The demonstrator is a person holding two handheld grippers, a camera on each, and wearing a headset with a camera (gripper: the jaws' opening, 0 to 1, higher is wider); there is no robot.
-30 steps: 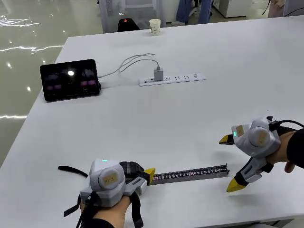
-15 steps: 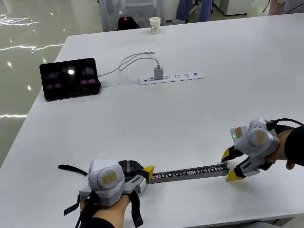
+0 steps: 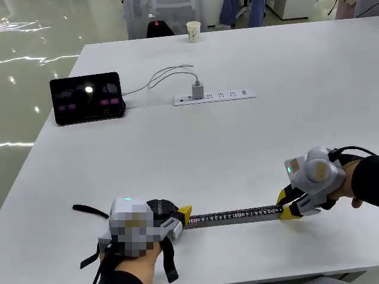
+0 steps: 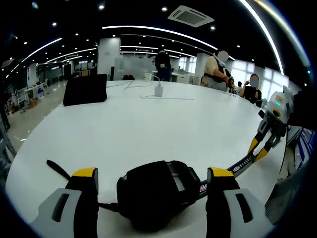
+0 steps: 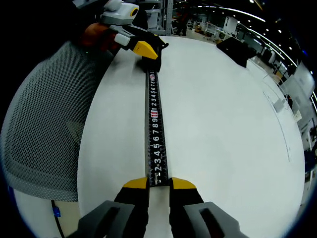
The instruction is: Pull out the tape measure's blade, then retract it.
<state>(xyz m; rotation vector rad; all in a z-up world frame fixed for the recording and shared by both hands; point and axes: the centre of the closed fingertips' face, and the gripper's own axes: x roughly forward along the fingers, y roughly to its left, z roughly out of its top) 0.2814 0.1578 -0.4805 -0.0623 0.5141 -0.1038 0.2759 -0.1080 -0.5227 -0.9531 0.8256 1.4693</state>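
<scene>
Your right gripper (image 5: 158, 184) is pinched shut on the end of the blade (image 5: 154, 114), which is stretched along the bottom of the head view. Your left gripper (image 4: 152, 174) sits around the tape measure (image 4: 156, 196) at lower left; I cannot tell if it squeezes. If it is loose, the tape measure could slide. A slip would snap the blade back. I cannot see how much of the blade the jaws hold.

the blade (image 5: 156, 124) ends hidden between the jaws of the right gripper (image 5: 158, 184).

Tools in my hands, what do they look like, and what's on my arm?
The left tool and right tool have rounded pale grey bodies, a green light, and grey jaws tipped yellow. A black cable runs from the right one. A dark sleeve covers that arm.
</scene>
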